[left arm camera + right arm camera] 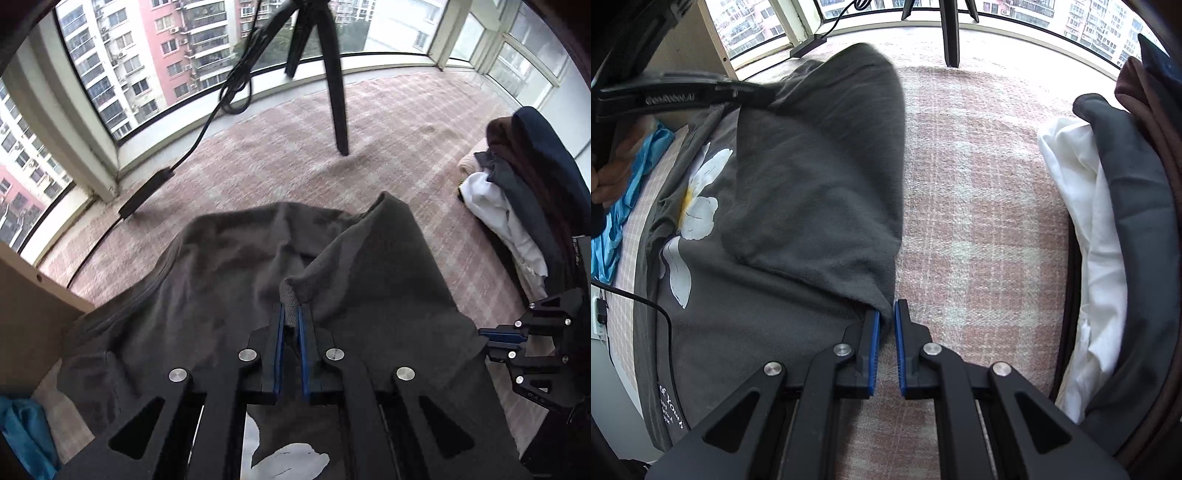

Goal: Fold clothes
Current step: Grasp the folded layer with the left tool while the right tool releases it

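Nearest the left wrist camera, the left gripper [291, 308] has its blue-padded jaws pinched together on a bunched edge of the grey T-shirt [229, 266]. The cloth rises from that pinch into a peaked fold that stands above the rest of the shirt. Under the gripper's frame part of the shirt's white flower print [291, 459] shows.

In the right wrist view, the right gripper [886, 314] is likewise clamped on the T-shirt [812, 177], its pads gripping the corner of a folded-over flap at the shirt's right edge. The flap lies across the shirt's front, leaving the flower print [698, 206] uncovered to its left, and some small white lettering near the hem. The shirt is spread on a pink and white checked cover [975, 206].

At the left of that view a hand [605, 177] holds the other gripper's handle, with a blue cloth [624, 206] beneath it. A black cable [646, 301] runs across the shirt's near left side.

To the right, well apart from the shirt, lies a pile of clothes [524, 192] in white, grey, brown and navy.

Farther off, a black tripod leg [338, 107] stands on the cover, and a cable with a black adapter [146, 194] trails beside it. Beyond are curved windows [147, 66] facing tall apartment blocks.
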A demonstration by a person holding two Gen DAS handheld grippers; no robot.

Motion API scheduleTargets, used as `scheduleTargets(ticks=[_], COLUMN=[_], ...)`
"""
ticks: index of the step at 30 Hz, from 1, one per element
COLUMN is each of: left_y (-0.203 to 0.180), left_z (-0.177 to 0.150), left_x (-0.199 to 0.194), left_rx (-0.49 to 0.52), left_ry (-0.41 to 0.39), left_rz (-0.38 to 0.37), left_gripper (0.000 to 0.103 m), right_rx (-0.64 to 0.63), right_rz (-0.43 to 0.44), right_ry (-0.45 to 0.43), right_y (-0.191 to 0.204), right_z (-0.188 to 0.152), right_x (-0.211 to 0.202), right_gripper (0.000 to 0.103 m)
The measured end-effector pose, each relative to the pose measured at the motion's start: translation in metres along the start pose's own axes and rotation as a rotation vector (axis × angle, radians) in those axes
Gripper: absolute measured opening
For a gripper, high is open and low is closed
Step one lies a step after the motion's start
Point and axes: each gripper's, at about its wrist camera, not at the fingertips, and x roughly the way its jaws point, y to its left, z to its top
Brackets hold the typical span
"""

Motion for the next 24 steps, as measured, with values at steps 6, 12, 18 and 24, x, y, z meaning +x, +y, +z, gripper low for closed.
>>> scheduleTargets(ticks=[6, 12, 18, 24], left_y=[-0.003, -0.009, -0.009, -0.007], left_z=[0.001, 0.003, 0.008, 0.009], left_x=[0.017, 0.013, 0.02, 0.027], left_rx=[-0.033, 0.009, 0.012, -0.001], left_ry=[0.042, 0.05, 0.063, 0.065], left_rz=[-0.02, -0.009, -0.024, -0.044], left_gripper=[0.006, 0.007, 0.008, 0.008], right_rx=[0.017, -0.149, -0.196, -0.169], right_rz=[0.01, 0.129, 0.237, 0.268], right_ry=[-0.023, -0.148, -0.089, -0.039], right_y=[-0.004, -0.007, -0.037, -0.025], right_z=[-0.007, -0.015, -0.039, -0.024], right_x=[-0.015, -0.048, -0.038, 0.003], right_gripper=[0.008, 0.009, 0.012, 0.02])
